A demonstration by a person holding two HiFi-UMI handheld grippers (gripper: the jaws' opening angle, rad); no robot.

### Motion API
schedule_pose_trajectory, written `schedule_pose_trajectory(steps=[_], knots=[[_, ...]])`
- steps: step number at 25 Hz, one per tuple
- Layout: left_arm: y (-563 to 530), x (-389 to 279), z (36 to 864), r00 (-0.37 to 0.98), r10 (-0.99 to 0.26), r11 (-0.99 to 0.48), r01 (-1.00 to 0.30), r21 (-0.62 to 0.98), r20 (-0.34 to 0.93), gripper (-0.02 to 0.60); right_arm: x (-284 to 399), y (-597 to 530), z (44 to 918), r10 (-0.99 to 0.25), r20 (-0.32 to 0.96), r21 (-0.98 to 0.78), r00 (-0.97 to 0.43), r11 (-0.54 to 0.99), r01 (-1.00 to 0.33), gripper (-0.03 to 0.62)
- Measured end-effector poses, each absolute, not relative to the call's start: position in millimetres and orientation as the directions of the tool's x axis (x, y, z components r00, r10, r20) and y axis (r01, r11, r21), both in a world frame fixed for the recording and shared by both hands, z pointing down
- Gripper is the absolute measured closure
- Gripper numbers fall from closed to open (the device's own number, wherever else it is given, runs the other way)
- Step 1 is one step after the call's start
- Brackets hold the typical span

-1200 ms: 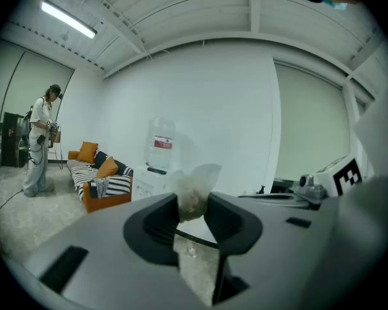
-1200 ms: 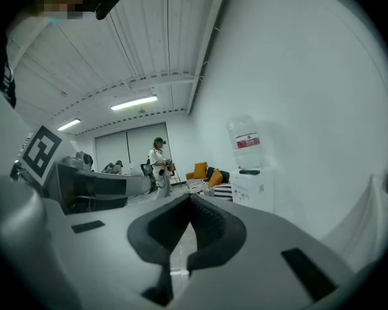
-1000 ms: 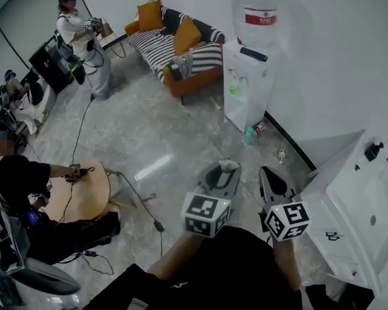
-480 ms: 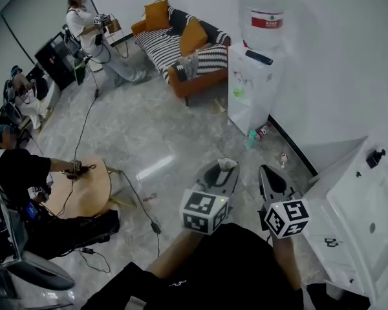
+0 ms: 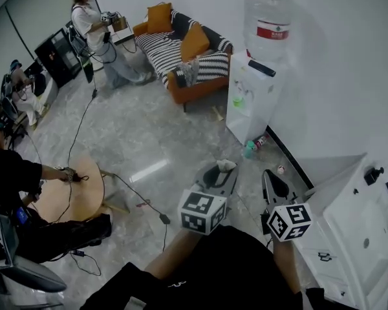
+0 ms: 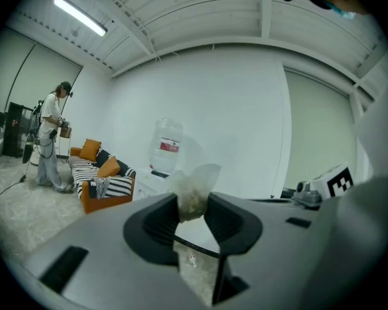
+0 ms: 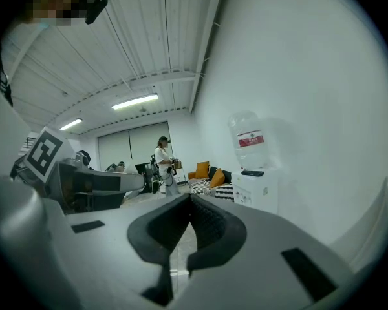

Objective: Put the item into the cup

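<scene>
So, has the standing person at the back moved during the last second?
Yes. The standing person has stepped toward the striped sofa, away from the black cabinet that they stood against earlier.

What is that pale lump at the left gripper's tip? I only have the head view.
Observer: In the left gripper view, the left gripper is pinching a small translucent sachet with brownish, grainy contents. Its top sticks out above the jaws.
Operator: And the right gripper, is anything in it?
Observer: The right gripper view shows the right gripper with its jaws together and nothing between them.
</scene>
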State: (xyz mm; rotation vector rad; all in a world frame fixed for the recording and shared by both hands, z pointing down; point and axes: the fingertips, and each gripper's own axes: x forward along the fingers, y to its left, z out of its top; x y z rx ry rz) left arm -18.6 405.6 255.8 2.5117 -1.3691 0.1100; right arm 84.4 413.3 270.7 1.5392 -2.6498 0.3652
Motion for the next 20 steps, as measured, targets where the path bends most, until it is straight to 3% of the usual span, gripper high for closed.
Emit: schedule_pose_trajectory(steps=[20], knots=[[160,-29,298,0.562,-0.762,-0.531,-0.826,0.187,0.320,0.469,70,191,316,-0.854,0.233,-0.266,-0.465,0.404,-0.875,0.585]])
